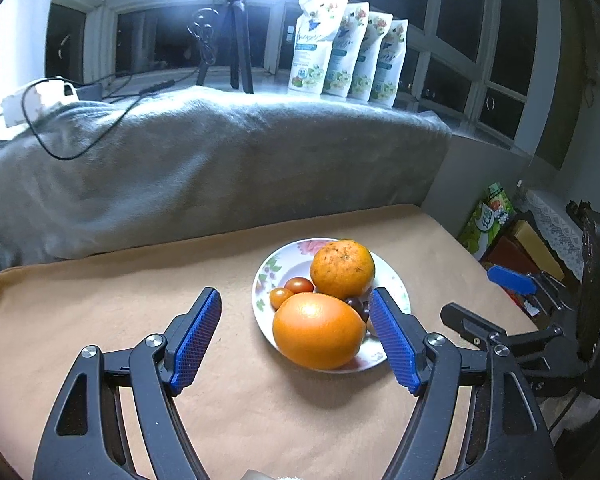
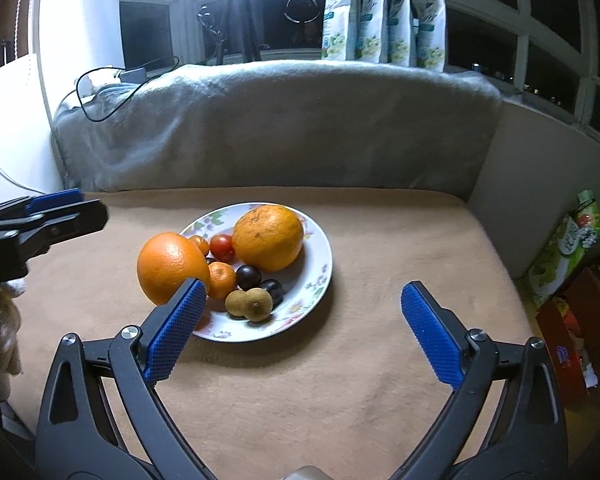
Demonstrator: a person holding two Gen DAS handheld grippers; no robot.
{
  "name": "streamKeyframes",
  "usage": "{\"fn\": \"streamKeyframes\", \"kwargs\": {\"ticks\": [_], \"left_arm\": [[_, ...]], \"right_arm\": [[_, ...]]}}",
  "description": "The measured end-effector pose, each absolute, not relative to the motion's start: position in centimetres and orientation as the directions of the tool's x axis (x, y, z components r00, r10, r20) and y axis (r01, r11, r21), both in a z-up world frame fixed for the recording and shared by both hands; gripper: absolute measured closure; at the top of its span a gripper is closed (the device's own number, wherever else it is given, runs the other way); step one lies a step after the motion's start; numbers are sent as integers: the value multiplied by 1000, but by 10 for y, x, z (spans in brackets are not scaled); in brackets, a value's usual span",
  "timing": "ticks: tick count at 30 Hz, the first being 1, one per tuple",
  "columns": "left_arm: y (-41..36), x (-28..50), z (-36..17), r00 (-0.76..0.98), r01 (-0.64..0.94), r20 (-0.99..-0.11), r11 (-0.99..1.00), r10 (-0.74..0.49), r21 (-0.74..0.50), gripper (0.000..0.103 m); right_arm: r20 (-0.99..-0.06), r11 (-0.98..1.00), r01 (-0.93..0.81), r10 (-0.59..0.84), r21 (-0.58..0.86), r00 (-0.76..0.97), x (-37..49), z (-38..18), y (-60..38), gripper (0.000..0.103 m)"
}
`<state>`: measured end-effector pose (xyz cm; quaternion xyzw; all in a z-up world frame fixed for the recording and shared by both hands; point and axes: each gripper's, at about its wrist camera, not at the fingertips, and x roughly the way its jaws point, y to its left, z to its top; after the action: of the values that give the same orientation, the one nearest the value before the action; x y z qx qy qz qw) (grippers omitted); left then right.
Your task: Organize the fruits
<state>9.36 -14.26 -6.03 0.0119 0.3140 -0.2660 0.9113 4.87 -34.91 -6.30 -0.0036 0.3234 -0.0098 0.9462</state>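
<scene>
On white floral-rimmed ceramic plate, all fruit gathered: smooth orange at near-left rim, rougher large orange behind, small red tomato, tiny mandarin, dark plums, two brown kiwis between. Plate resting on tan cloth-covered table. Left gripper gaping, empty, just before plate. Right gripper spread wide, empty, beside plate. Grey blanket beyond.

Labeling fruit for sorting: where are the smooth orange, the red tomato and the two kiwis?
smooth orange point(image 2: 168, 266), right wrist view, front skin.
red tomato point(image 2: 222, 247), right wrist view, top.
two kiwis point(image 2: 259, 304), right wrist view, right kiwi's stem end.
</scene>
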Motion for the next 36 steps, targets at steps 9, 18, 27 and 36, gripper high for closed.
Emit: {"fn": "streamKeyframes", "kwargs": {"ticks": [9, 18, 27, 36], "left_arm": [[-128, 65, -55, 706, 449, -553, 884, -442, -133, 26], [-117, 45, -58, 740, 402, -543, 908, -397, -116, 20], [-106, 33, -59, 762, 363, -541, 927, -356, -99, 15], [-99, 28, -54, 777, 348, -528, 933, -343, -95, 15]], "right_arm": [[-562, 997, 60, -74, -44, 824, 30, -50, -344, 0], [-512, 996, 87, -83, -15, 855, 13, -42, -340, 0], [-499, 997, 74, -68, -8, 864, 8, -38, -331, 0], [-498, 997, 73, -68, -9, 864, 5, -36, -326, 0]]}}
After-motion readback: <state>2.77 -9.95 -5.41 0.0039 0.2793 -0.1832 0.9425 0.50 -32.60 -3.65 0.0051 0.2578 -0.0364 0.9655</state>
